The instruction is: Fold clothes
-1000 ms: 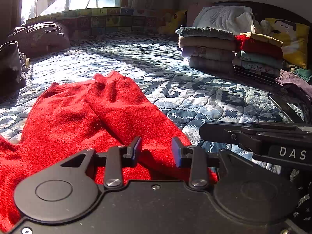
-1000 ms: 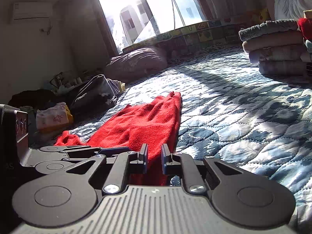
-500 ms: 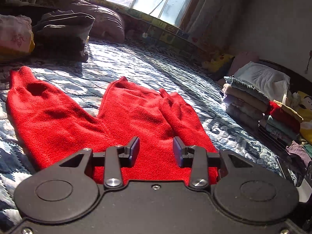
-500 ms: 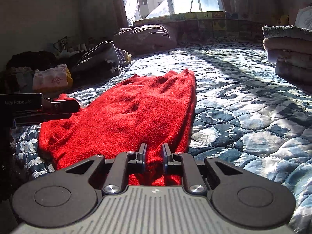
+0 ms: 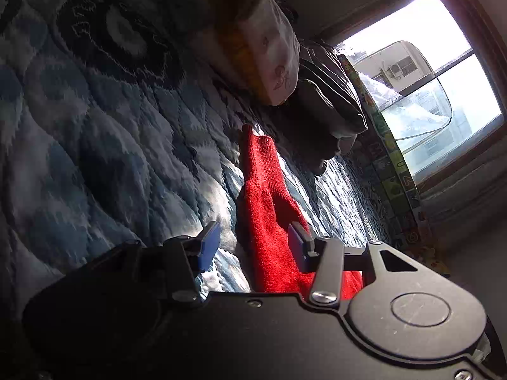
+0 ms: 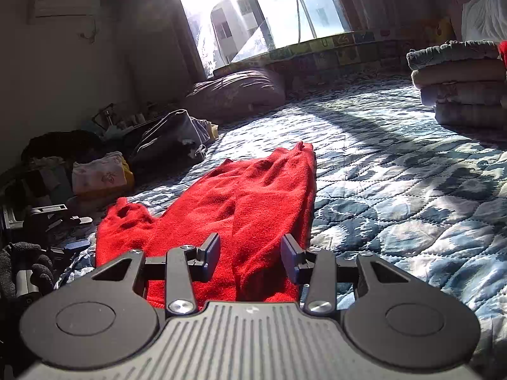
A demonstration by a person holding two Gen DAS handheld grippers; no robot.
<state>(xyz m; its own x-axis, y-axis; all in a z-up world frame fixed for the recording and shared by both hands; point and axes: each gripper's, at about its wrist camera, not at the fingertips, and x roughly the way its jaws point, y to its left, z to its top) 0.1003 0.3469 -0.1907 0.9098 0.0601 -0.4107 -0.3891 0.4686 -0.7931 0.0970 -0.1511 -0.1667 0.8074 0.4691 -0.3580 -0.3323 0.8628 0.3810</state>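
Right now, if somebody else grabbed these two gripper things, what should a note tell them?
Left gripper: open, holding nothing, rolled sideways, jaws either side of a red sleeve.
Right gripper: open, empty, at the near edge of the red sweater.
The sweater lies spread on the blue quilt, body doubled lengthwise, one sleeve out to the left.
Done: a stack of folded clothes sits far right.
Left: fold in the sleeve, fold the body, stack it.
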